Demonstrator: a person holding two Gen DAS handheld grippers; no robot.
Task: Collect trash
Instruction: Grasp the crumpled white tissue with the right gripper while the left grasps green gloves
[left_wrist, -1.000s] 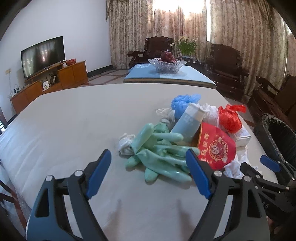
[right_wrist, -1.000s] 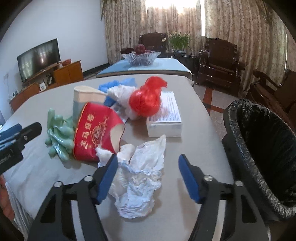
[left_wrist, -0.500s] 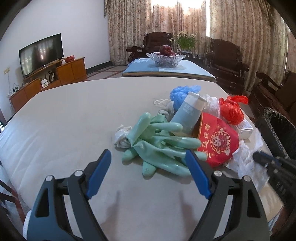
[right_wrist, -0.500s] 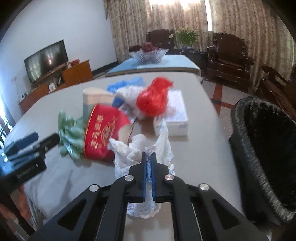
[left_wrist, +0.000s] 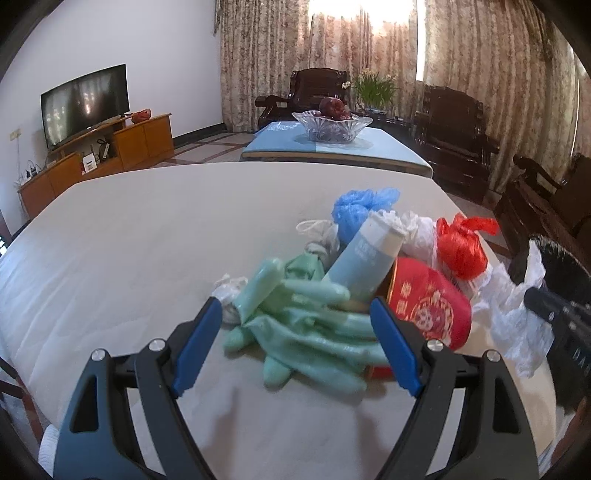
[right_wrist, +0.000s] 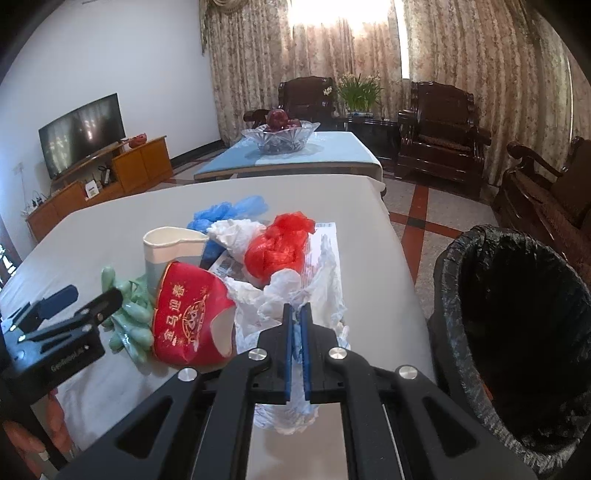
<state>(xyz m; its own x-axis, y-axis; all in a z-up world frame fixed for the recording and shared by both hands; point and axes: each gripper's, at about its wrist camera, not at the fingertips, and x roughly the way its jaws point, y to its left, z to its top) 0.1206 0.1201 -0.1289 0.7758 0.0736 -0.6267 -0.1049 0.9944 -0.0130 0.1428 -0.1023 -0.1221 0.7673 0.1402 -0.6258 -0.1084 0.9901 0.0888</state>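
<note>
**Right gripper pinches the crumpled white bag beside the bin**

At the far left of the room a television (left_wrist: 85, 105) stands on a wooden cabinet (left_wrist: 110, 155). In front of it spreads the grey-covered table (left_wrist: 129, 240) that carries the trash.

The left gripper (left_wrist: 295, 347) hovers low over the table with its blue pads (left_wrist: 195, 343) spread wide apart and nothing between them; the pale green rubber gloves (left_wrist: 306, 325) lie just ahead of it in a loose heap. Leaning on the gloves is a light blue paper cup (left_wrist: 364, 266), and behind that sits a blue plastic bag (left_wrist: 360, 210). A red paper bowl (right_wrist: 192, 314) with gold lettering lies on its side against the gloves and the cup. To its right a knotted red plastic bag (right_wrist: 280, 247) rests on a flat white box (right_wrist: 328, 243), with a scrunched white bag (right_wrist: 236, 236) just behind it.

The right gripper (right_wrist: 295, 314) has its jaws pressed together on the crumpled white plastic bag (right_wrist: 321, 291), which bunches up above the pads and hangs below them over the table edge. At the right, off the table's edge, stands a bin (right_wrist: 517, 332) lined with a black bag, its mouth open and near the held bag.
</note>
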